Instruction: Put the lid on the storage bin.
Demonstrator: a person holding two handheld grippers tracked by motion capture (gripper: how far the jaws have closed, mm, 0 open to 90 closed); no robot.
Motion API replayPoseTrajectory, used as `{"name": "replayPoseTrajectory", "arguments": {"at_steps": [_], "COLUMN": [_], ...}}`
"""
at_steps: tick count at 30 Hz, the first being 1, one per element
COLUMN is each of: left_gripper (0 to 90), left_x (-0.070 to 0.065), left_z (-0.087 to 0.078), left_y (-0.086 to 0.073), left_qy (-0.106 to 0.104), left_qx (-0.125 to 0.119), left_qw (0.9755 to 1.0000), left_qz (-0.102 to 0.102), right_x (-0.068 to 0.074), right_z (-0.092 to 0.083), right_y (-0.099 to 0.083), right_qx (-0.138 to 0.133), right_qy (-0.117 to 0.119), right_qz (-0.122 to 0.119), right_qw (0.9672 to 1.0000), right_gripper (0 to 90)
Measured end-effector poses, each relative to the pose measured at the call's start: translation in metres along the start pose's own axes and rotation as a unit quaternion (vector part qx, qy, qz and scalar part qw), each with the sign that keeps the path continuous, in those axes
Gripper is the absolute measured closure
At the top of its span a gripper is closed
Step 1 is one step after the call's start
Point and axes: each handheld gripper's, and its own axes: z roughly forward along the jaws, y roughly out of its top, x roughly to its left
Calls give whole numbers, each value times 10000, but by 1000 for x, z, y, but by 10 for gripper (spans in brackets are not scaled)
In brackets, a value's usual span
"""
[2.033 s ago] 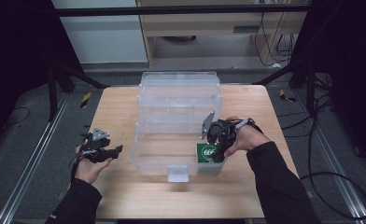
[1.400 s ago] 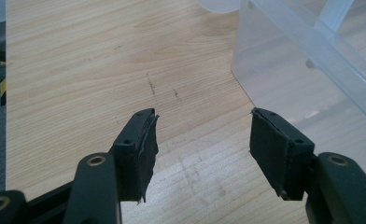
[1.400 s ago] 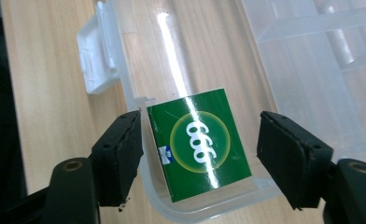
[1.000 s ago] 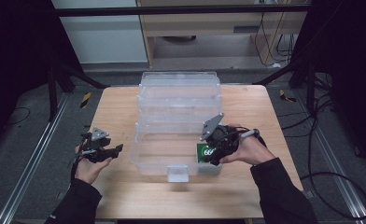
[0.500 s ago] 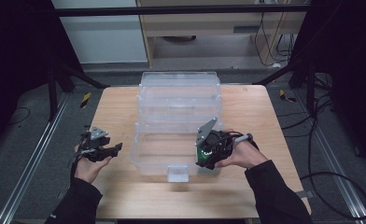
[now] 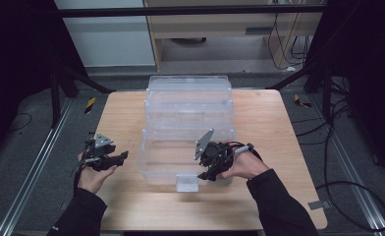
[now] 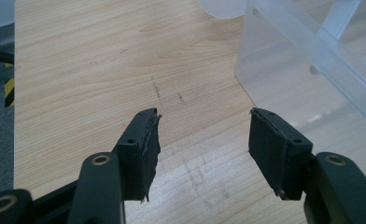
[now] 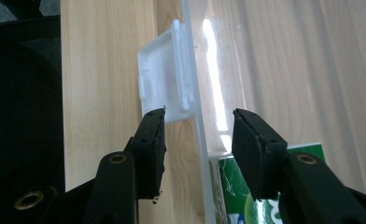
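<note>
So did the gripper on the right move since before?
Yes. The right gripper slid toward the person and a bit left, from the clear box's right side to its front wall near the white latch. The left gripper stayed put.

Wooden table, grey floor, pale cabinet behind, dark surroundings

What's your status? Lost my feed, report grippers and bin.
Left gripper open, idle over table. Right gripper open, jaws astride clear bin front wall by white latch. Green packet inside bin.
</note>
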Motion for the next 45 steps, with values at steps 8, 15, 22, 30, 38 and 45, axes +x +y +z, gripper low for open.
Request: {"name": "replayPoseTrajectory", "arguments": {"at_steps": [8,15,22,30,38,45], "left_gripper": [422,421,422,422,422,422], "left_x": [1,1,2,2,2,2], "left_z": [0,-1,-3,-4,-5,-7], "left_y": [0,0,1,2,2,4], "left_qy": [4,0,5,0,-10,-6], "left_qx": [4,-6,-38,-67,-70,-97], "left_qw": [10000,10000,10000,10000,10000,10000], "left_qz": [-9,-12,-19,-15,-8,5], "right_x": [-2,-2,-3,-4,-5,-6], "right_z": [8,19,29,40,44,45], "right_y": [3,9,11,11,11,12], "right_qx": [126,326,544,829,937,956], "right_qy": [95,176,248,291,404,462], "right_qz": [4,-27,-32,-60,84,105], "right_qw": [9999,9993,9982,9961,9947,9943], "right_gripper": [553,553,555,585,630,632]}}
